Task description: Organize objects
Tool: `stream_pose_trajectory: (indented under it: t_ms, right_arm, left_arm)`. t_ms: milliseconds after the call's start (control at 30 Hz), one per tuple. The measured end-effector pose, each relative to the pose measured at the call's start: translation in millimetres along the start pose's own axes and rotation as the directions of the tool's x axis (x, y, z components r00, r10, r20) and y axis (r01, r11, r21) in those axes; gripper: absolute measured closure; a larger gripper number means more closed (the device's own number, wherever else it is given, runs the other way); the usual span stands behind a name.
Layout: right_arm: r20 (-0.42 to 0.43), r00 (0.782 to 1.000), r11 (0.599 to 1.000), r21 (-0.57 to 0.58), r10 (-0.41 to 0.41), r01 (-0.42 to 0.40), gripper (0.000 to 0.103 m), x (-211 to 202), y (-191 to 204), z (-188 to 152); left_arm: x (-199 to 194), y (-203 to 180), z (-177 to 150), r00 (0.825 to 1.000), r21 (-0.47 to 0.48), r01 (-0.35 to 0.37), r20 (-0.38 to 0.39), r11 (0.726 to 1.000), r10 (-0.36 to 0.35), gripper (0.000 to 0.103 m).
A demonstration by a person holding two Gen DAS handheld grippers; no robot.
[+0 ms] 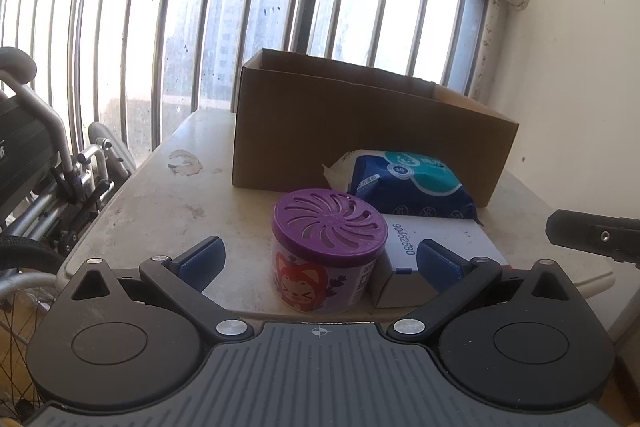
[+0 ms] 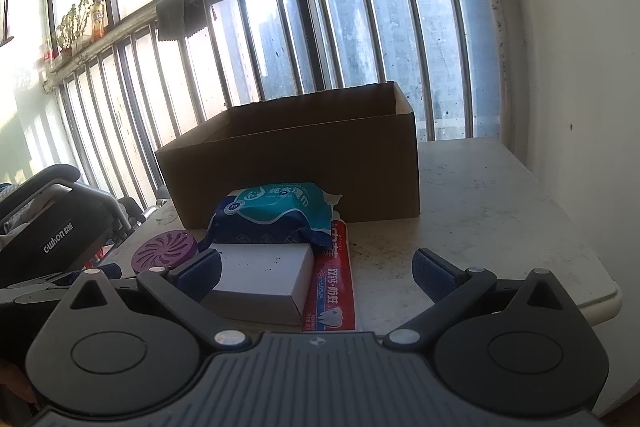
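Observation:
An open cardboard box [image 1: 360,131] [image 2: 296,163] stands at the back of the table. In front of it lie a blue wet-wipe pack [image 1: 404,183] [image 2: 276,215], a white carton [image 1: 444,251] [image 2: 260,279], a purple-lidded air-freshener tub [image 1: 328,247] [image 2: 164,251] and a red toothpaste box [image 2: 334,287]. My left gripper [image 1: 320,259] is open, its jaws on either side of the tub. My right gripper [image 2: 316,271] is open, its jaws around the carton's right end and the toothpaste box.
The pale table [image 1: 168,195] [image 2: 480,211] has a rounded front edge. A wheelchair [image 1: 44,163] [image 2: 48,227] stands to the left. A metal railing [image 1: 280,11] and window run behind; a white wall [image 2: 580,67] is on the right.

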State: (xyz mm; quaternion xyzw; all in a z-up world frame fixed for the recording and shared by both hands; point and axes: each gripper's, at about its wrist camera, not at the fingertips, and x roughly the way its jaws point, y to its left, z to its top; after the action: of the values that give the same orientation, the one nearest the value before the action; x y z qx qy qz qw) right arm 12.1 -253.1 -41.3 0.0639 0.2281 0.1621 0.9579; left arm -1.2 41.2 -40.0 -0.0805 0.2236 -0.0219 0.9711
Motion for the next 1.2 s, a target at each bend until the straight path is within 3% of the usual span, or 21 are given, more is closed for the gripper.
stream_pose_trajectory:
  t_ms: [200, 833, 1100, 1200]
  right_arm:
    - [-0.003, 1.000, 1.000, -0.013, 0.006, -0.006, 0.000, 2.3, 1.4, 1.7]
    - [-0.024, 1.000, 1.000, -0.020, 0.019, -0.019, 0.000, 17.5, 9.2, 6.1]
    - [-0.038, 0.999, 0.998, -0.045, 0.037, -0.038, 0.000, 27.7, 15.0, 11.3]
    - [-0.049, 0.996, 0.994, -0.075, 0.079, -0.082, 0.000, 32.4, 20.8, 19.2]
  left_arm:
    - [5.7, 0.7, 0.1, 1.000, 0.013, 0.004, -0.031, 1.000, -0.004, 0.005]
    - [12.0, 6.4, 2.5, 1.000, 0.003, 0.010, -0.029, 1.000, -0.010, 0.011]
    - [14.9, 13.0, 6.4, 0.997, -0.015, 0.076, -0.032, 0.997, -0.076, 0.034]
    - [16.7, 17.3, 9.6, 0.997, -0.006, 0.072, -0.037, 0.997, -0.073, 0.035]
